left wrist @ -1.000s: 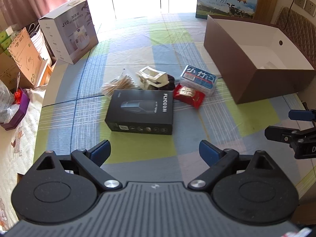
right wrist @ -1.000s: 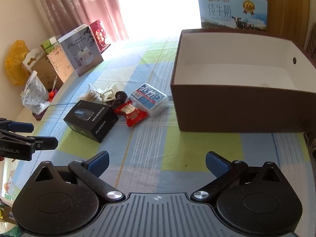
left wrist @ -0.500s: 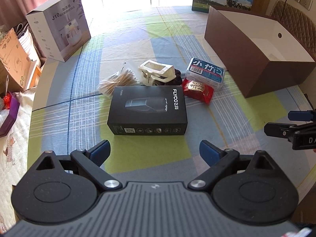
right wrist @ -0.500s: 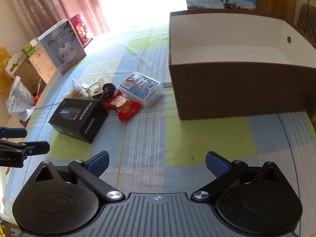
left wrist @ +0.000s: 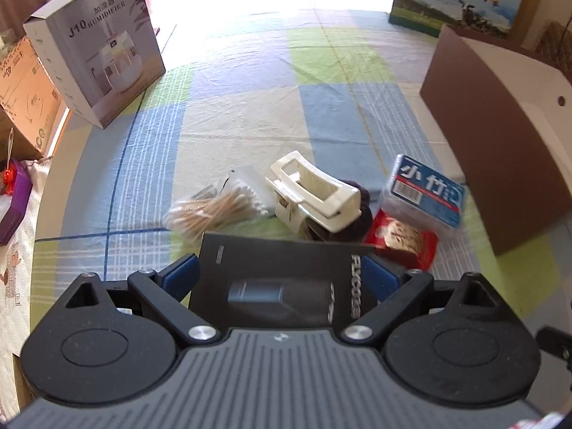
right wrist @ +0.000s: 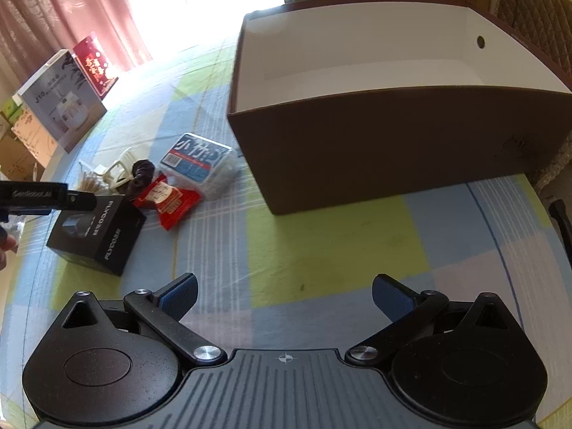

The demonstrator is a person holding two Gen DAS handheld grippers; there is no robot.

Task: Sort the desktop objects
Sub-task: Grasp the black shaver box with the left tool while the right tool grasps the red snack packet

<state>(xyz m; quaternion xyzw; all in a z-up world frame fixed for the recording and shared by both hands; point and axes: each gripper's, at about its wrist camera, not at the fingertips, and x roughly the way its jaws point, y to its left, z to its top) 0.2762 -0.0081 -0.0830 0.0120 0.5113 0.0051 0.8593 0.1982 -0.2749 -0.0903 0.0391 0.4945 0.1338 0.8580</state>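
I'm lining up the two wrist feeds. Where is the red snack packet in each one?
Left wrist: the red snack packet is right of centre, just past the far right corner of the black box.
Right wrist: the red snack packet is left of centre, between the black box and the brown box.
Shared landmark: the blue-labelled pack, touching the packet's far side.

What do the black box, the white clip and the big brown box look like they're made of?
Black box: likely matte printed cardboard, with sharp folded edges and printed lettering. White clip: looks like glossy hard plastic, with smooth moulded bars. Brown box: probably cardboard, dull brown outside, plain white inside, thin straight walls.
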